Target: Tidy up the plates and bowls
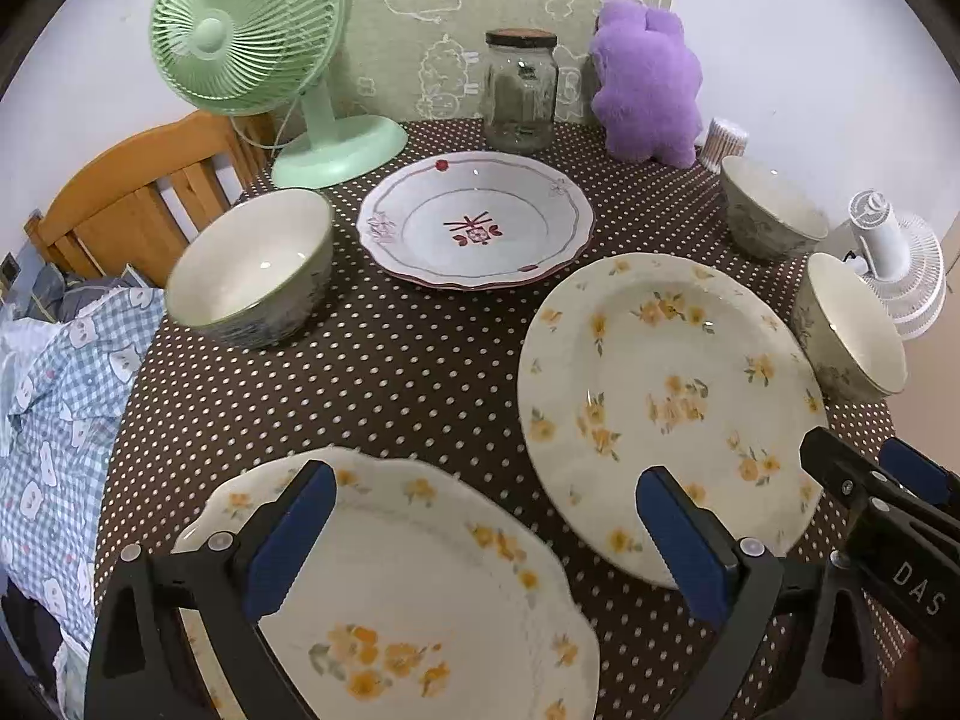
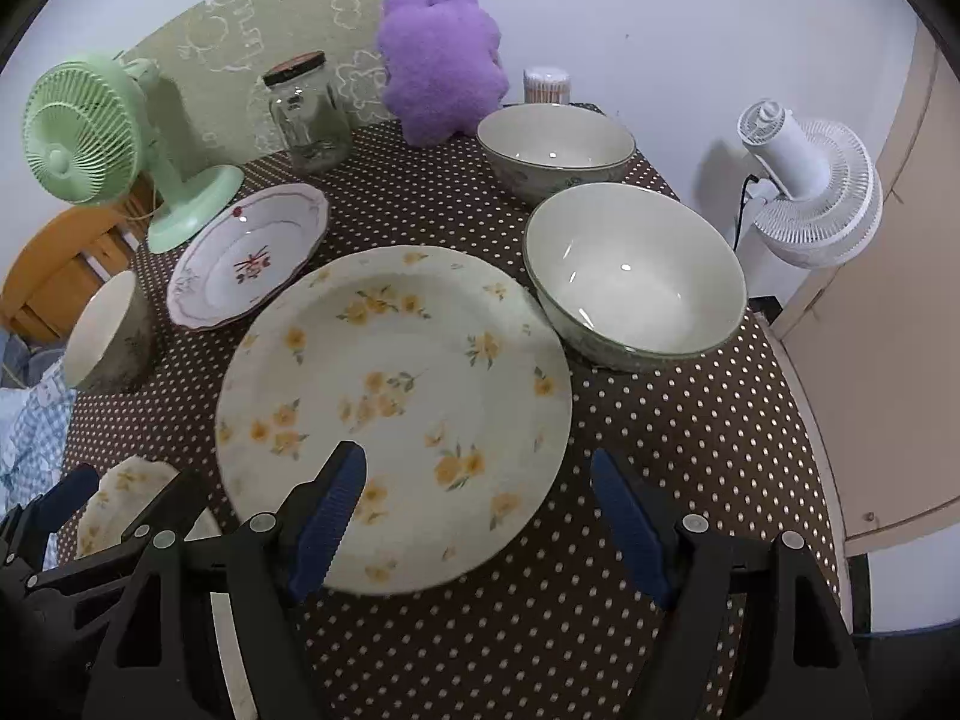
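On the dotted brown tablecloth lie two yellow-flower plates: a scalloped one (image 1: 408,588) near the front left and a round one (image 1: 666,402), (image 2: 396,402) to its right. A red-pattern plate (image 1: 474,222), (image 2: 246,258) lies further back. Three green-rimmed bowls stand around: one at the left (image 1: 252,267), (image 2: 105,336), two at the right (image 2: 636,276), (image 2: 555,144). My left gripper (image 1: 486,534) is open above the scalloped plate's far rim. My right gripper (image 2: 480,522) is open above the round plate's near rim; it also shows in the left wrist view (image 1: 882,480).
At the table's back stand a green fan (image 1: 252,48), a glass jar (image 1: 521,90), a purple plush (image 1: 648,78) and a cup of sticks (image 1: 723,141). A white fan (image 2: 810,192) stands off the right edge. A wooden chair (image 1: 138,192) and checked cloth (image 1: 54,396) are left.
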The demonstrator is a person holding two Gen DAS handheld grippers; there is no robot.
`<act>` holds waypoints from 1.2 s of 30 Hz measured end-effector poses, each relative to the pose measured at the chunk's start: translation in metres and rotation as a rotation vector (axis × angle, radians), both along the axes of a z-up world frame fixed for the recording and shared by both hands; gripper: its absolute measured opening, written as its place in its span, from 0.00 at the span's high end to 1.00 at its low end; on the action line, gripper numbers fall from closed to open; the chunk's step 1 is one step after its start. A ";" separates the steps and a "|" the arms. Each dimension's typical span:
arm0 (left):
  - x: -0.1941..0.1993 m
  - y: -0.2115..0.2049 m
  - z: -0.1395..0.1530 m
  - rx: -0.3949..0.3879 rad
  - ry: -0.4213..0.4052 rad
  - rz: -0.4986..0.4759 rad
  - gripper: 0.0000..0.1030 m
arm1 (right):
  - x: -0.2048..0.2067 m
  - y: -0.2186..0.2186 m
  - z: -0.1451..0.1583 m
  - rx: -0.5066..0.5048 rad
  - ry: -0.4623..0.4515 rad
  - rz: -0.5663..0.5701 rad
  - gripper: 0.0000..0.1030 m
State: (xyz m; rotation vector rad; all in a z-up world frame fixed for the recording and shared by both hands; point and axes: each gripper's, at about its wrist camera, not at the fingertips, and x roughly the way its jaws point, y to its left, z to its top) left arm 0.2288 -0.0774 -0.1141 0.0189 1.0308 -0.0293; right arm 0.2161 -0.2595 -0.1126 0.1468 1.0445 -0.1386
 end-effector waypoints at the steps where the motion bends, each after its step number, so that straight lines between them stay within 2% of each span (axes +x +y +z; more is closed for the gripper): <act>1: 0.004 -0.002 -0.003 0.004 0.004 -0.002 0.04 | 0.004 -0.002 -0.003 0.002 0.004 0.000 0.22; 13: 0.048 -0.029 -0.029 0.051 0.021 -0.061 0.11 | 0.033 -0.016 -0.036 0.033 0.045 -0.023 0.23; 18: 0.061 -0.040 -0.039 0.067 0.033 -0.090 0.16 | 0.045 -0.017 -0.045 0.038 0.058 -0.025 0.27; 26: 0.079 -0.051 -0.048 0.049 0.060 -0.124 0.28 | 0.059 -0.022 -0.053 0.042 0.072 -0.050 0.33; 36: 0.084 -0.056 -0.051 0.044 0.051 -0.145 0.33 | 0.065 -0.026 -0.060 0.034 0.083 -0.070 0.39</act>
